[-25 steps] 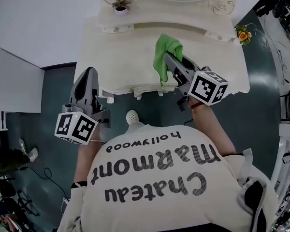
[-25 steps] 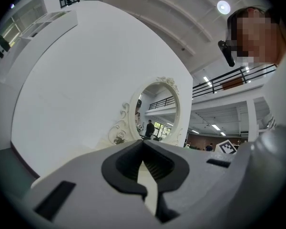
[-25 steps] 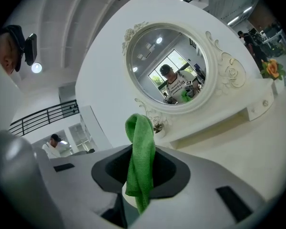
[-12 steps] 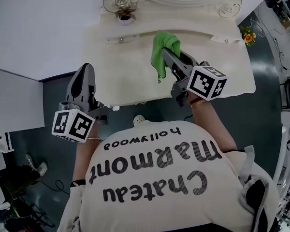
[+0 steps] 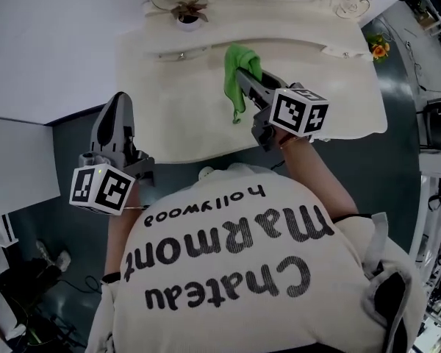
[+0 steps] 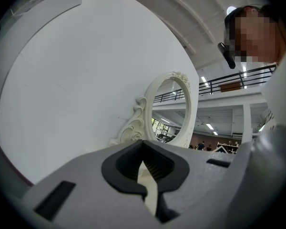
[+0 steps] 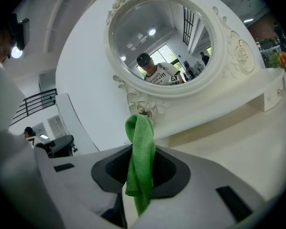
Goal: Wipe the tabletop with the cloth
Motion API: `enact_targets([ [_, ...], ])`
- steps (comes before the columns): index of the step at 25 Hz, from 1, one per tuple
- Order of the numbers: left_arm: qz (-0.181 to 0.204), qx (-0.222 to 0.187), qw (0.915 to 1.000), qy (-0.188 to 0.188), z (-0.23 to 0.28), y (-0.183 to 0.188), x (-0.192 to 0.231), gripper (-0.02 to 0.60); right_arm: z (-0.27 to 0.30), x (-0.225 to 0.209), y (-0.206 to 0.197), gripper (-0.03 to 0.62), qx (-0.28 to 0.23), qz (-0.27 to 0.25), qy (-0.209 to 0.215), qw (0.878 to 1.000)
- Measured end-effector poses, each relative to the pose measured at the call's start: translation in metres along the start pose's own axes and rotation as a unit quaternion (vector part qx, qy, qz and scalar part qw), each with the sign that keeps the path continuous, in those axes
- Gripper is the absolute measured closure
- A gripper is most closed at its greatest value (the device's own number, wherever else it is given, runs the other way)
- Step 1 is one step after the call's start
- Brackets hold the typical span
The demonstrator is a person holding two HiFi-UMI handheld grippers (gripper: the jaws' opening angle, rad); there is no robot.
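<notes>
right hand-held gripper (image 7: 139, 185) clamped on green cloth (image 7: 140, 147); cloth bunched upright between jaws, loose end drooping below them. in head view, green cloth hangs over middle of cream bench (image 5: 338, 94), near back ledge; contact with bench surface not clear. oval mirror (image 7: 157, 37) stands at back of bench. left hand-held gripper (image 5: 117, 103) off bench's left front corner, over dark floor (image 5: 70, 142), jaws closed together, nothing between.

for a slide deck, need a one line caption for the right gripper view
Right claw shut on the green cloth, pointed at the ornate white mirror behind the cream tabletop.
</notes>
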State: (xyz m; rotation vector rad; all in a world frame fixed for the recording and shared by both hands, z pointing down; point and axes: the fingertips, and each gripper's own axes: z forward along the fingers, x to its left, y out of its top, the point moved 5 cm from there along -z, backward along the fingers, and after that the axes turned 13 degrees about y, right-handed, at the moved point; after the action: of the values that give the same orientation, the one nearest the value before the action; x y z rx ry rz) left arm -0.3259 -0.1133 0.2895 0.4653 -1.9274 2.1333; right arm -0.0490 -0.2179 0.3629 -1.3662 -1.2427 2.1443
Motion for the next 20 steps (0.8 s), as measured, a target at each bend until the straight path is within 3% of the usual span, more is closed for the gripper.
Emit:
enact_targets([
  [5, -0.002, -0.005, 0.9996, 0.026, 0.003, 0.004, 0.013, 0.574, 0.028, -0.025, -0.018, 0.494, 0.056, 0.007, -0.032, 0.998],
  [10, 0.001, -0.008, 0.9983, 0.057, 0.003, 0.008, 0.019, 0.574, 0.058, -0.046, -0.032, 0.494, 0.126, 0.003, -0.027, 0.992],
  [15, -0.004, -0.015, 0.9962, 0.086, 0.004, 0.01, 0.021, 0.574, 0.077, -0.074, -0.047, 0.494, 0.223, -0.067, -0.079, 0.969],
  [20, -0.007, -0.018, 0.9942, 0.106, 0.004, 0.007, 0.022, 0.574, 0.09, -0.085, -0.056, 0.494, 0.27, -0.106, -0.07, 0.954],
])
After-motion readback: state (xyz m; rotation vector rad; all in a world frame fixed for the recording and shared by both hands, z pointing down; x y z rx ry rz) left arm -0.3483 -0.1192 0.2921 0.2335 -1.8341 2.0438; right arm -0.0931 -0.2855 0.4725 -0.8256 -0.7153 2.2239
